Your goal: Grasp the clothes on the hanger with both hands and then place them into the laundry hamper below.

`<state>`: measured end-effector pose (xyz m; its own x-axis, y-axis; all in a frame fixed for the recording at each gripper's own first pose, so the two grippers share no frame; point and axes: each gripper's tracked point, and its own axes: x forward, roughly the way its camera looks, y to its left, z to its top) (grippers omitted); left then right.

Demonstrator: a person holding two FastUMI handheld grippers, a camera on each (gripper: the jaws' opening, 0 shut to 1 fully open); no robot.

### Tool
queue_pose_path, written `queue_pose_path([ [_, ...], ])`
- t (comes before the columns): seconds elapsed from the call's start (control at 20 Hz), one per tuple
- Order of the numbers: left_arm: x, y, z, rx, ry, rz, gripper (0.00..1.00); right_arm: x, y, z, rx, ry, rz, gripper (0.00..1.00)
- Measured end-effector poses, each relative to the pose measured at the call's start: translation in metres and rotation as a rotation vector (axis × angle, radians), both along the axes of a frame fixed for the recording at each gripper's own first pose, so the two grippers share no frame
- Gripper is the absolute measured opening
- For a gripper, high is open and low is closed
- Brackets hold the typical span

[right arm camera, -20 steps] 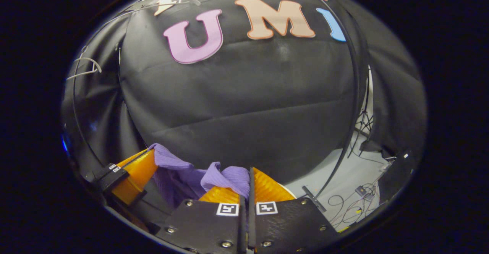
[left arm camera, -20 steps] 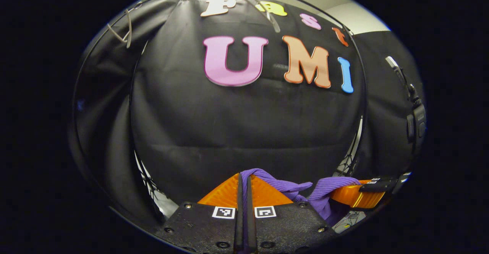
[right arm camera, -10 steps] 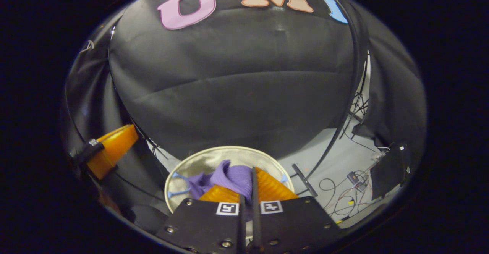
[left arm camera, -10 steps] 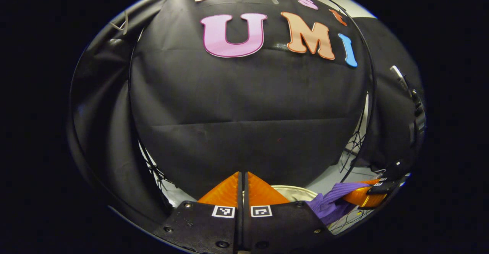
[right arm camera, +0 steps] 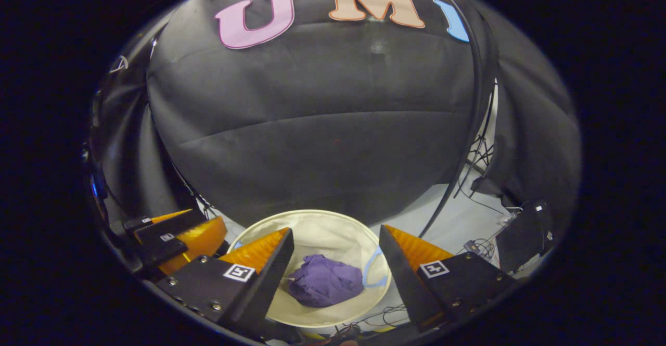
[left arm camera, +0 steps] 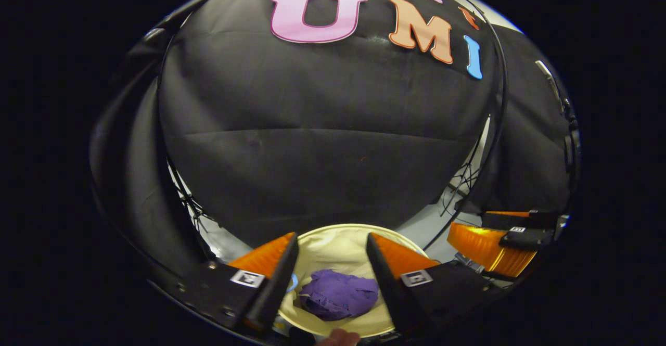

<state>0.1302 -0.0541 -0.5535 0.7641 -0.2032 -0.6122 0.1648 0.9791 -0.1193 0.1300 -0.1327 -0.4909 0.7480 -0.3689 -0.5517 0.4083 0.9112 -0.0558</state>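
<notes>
1. Left gripper (left arm camera: 330, 263), at the bottom centre of the left gripper view, has its orange fingers spread wide and grips nothing.
2. Right gripper (right arm camera: 335, 257), at the bottom centre of the right gripper view, is likewise wide open and empty-handed.
3. Purple clothes (right arm camera: 325, 287) lie bunched inside the cream laundry hamper (right arm camera: 322, 221), framed between the fingers at the lower centre of both views.
</notes>
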Motion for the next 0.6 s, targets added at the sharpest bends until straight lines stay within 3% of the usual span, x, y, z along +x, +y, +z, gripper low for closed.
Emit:
queue_pose_path([
  [0.05, 0.004, 0.005, -0.001, 0.002, 0.008, 0.019, 1.0, 0.001, 0.001, 0.004, -0.001, -0.007, -0.001, 0.94],
  [0.1, 0.004, 0.008, 0.002, 0.004, 0.008, 0.031, 0.99, 0.002, 0.002, 0.009, 0.002, -0.014, 0.001, 0.99],
  [0.15, 0.007, 0.011, 0.005, -0.001, 0.009, 0.037, 0.97, 0.002, 0.005, 0.014, 0.001, -0.024, 0.003, 0.94],
  [0.25, 0.009, 0.023, 0.015, 0.004, 0.006, 0.057, 0.96, 0.003, 0.009, 0.026, -0.009, -0.045, 0.011, 0.94],
  [0.3, 0.011, 0.024, 0.022, -0.006, -0.002, 0.06, 0.97, 0.004, 0.01, 0.032, -0.017, -0.05, 0.015, 0.99],
  [0.4, 0.011, 0.032, 0.037, -0.01, -0.007, 0.065, 0.96, 0.005, 0.015, 0.047, -0.03, -0.072, 0.021, 0.99],
  [0.45, 0.013, 0.035, 0.046, -0.009, -0.016, 0.07, 0.96, 0.006, 0.018, 0.054, -0.031, -0.086, 0.025, 0.94],
  [0.5, 0.014, 0.038, 0.057, -0.01, -0.028, 0.071, 0.97, 0.007, 0.022, 0.063, -0.029, -0.1, 0.03, 0.99],
  [0.6, 0.014, 0.044, 0.077, -0.013, -0.06, 0.078, 0.97, 0.008, 0.028, 0.08, -0.036, -0.128, 0.038, 0.99],
])
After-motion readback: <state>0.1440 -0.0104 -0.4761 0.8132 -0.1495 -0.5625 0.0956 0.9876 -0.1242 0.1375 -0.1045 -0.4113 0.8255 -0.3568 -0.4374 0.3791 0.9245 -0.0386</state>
